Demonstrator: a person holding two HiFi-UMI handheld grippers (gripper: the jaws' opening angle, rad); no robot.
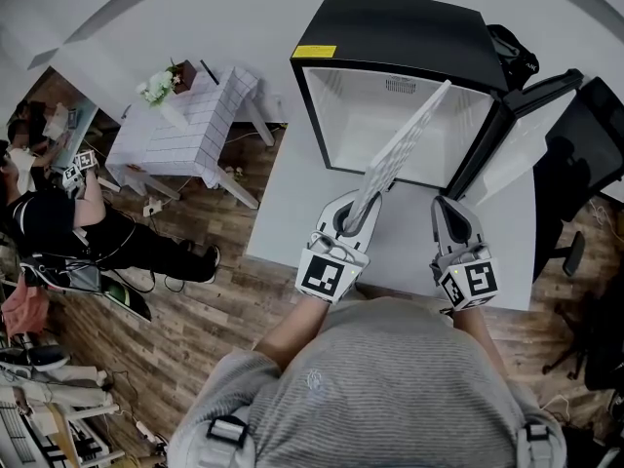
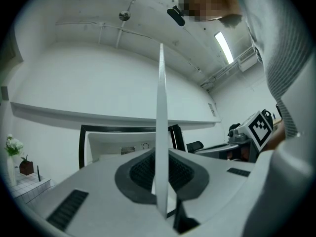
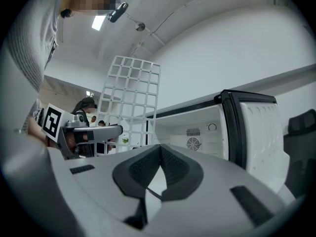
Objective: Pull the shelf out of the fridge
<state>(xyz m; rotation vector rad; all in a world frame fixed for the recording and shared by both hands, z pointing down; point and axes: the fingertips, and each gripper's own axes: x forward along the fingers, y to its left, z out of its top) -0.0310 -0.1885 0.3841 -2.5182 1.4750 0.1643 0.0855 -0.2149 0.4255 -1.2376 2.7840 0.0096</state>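
One person [image 1: 58,217] in dark clothes sits on the wooden floor [image 1: 195,339] at the far left, well apart from us. Right of that person stands a small white table [image 1: 195,130] with a bunch of white flowers [image 1: 156,86] at its far left corner. Next comes the pale tabletop [image 1: 283,198] that we lean over, and near its middle we hold the left gripper [image 1: 357,217]. Its jaws are closed tight on the near edge of the shelf [image 1: 405,144], a white grid panel. The left gripper view shows that panel edge-on, pinched between them. We see the shelf turned up on edge and tilted, rising from the gripper toward the far right. In the head view its far corner lies across the mouth of the fridge [image 1: 390,37]. In the right gripper view it stands in front of the cabinet and to its left, outside it. The fridge, black outside and white inside, sits at the far side of the tabletop, with its door [image 1: 517,115] swung open to the right. Just right of the shelf we hold the right gripper [image 1: 448,208], pointing at the fridge. Its jaws meet at the tips and grip nothing. An office chair [image 1: 590,154] stands at the far right.
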